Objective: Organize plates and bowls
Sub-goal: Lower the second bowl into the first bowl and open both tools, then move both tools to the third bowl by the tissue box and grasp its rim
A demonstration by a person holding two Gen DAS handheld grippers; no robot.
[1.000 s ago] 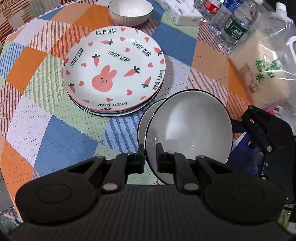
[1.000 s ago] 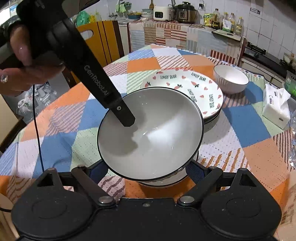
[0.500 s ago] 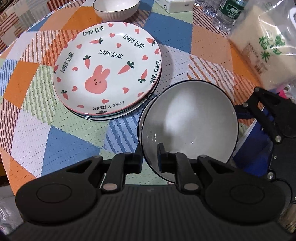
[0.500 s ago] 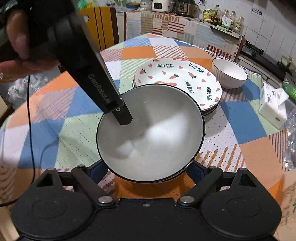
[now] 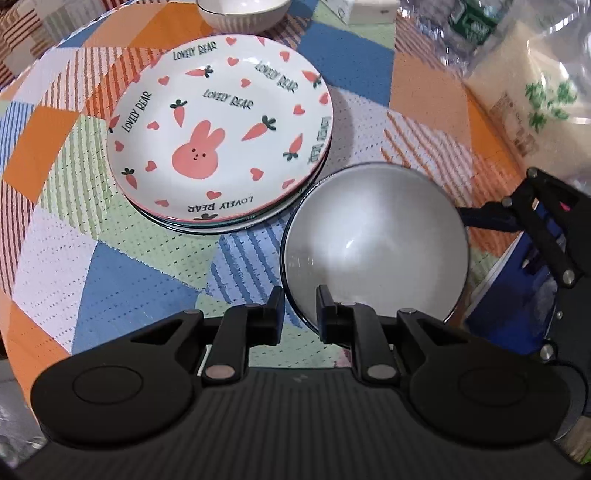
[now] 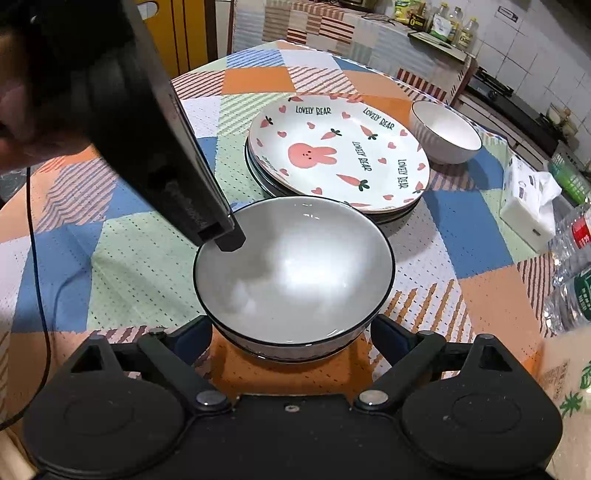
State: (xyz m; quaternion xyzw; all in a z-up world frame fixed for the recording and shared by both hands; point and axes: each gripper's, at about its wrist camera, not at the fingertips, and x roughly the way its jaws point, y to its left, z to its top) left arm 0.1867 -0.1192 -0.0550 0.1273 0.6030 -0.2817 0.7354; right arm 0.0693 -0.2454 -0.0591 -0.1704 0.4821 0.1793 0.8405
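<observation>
Beside plate stack (image 5: 221,140) | bowl (image 5: 373,243) rim between left hand-held gripper (image 5: 300,308) fingers

Past my desk (image 6: 122,266) with its patchwork cloth stands a yellow chair (image 6: 184,33). A counter (image 6: 369,40) draped in similar cloth carries bottles (image 6: 448,27) against a white tiled wall (image 6: 535,44); a stove (image 6: 495,86) sits right.

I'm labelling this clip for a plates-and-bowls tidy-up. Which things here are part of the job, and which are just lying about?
Part of the job:
- black-rimmed bowl, nested on another bowl
- rabbit plate stack
- ribbed bowl beyond the plates
- left claw, straddling the black-rimmed bowl's rim

Lying about:
- tissue box
- water bottles
- rice bag
</observation>
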